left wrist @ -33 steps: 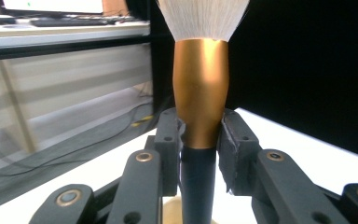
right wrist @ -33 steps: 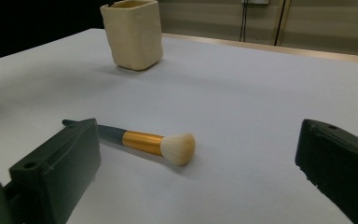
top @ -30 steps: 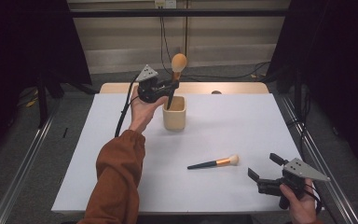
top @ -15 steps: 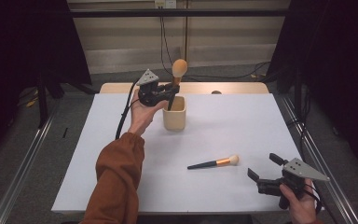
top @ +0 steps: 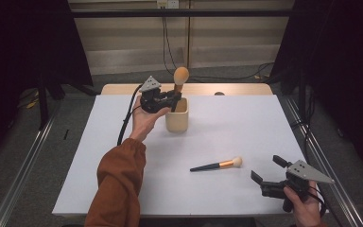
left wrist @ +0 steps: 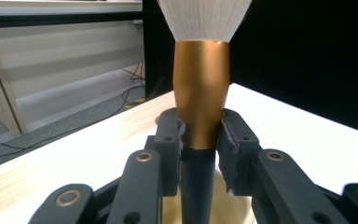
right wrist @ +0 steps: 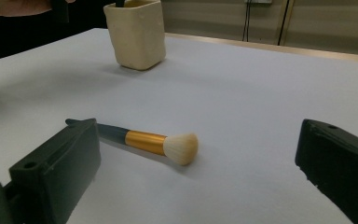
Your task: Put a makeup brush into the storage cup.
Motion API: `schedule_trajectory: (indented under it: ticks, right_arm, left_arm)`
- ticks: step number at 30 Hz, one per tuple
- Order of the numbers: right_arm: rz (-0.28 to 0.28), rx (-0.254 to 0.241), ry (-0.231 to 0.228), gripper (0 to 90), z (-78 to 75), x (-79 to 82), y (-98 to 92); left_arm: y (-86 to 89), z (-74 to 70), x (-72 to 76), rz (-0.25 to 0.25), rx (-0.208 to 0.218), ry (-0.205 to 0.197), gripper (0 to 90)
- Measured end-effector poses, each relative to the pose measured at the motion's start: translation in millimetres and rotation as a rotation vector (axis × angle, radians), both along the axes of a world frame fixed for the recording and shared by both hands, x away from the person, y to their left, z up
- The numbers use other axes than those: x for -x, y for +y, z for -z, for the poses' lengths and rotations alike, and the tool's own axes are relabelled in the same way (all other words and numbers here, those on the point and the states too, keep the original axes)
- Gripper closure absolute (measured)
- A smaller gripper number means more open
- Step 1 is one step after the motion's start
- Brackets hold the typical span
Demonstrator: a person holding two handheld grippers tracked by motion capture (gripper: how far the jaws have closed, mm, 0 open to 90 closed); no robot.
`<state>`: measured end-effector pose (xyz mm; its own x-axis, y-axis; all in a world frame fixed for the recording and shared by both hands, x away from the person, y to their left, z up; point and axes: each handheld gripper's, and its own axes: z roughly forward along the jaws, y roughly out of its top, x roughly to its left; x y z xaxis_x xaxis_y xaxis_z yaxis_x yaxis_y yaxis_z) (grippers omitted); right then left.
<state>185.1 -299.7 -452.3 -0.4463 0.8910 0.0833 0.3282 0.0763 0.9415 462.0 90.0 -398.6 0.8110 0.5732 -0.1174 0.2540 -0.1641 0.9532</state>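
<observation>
White tabletop (top: 227, 127), dark curtains around. Your left arm stretches toward the far edge, palm up, left gripper (top: 172, 99) level, jaws clamped on the big brush (top: 179, 81) at the gold ferrule. Brush upright, handle down inside the cream cup (top: 177, 118) near the far edge middle. Your right hand sits at the near right corner, right gripper (top: 267, 171) jaws wide apart, holding nothing, aimed at the small brush (top: 217, 165) lying flat just beyond.
</observation>
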Motion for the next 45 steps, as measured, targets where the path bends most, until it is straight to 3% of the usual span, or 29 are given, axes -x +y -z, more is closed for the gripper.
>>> schedule_trajectory:
  ticks: [7,19,24,31,36,45]
  right_arm:
    - [0.0,0.003,0.0,0.0,0.0,-0.4,0.6]
    - [-0.001,0.005,0.003,0.0,0.2,-0.4,0.6]
    - [-0.003,0.006,0.002,0.0,0.3,-0.4,0.7]
    - [-0.005,0.007,0.006,0.0,0.7,-0.9,0.5]
    - [-0.003,0.009,0.006,0.0,0.7,-0.9,0.1]
    - [-0.006,0.005,0.007,0.0,0.6,-0.7,0.3]
  left_arm:
    - [2.8,7.9,1.6,-0.025,-0.029,0.011,71.2]
    - [2.8,15.9,3.4,-0.037,-0.033,0.021,71.1]
    - [1.7,18.3,3.5,-0.05,-0.067,0.012,71.0]
    - [2.9,19.4,1.8,-0.056,-0.066,0.019,70.7]
    - [4.9,22.6,1.9,-0.058,-0.079,0.042,70.0]
    - [11.4,19.1,5.0,-0.086,-0.072,0.029,49.1]
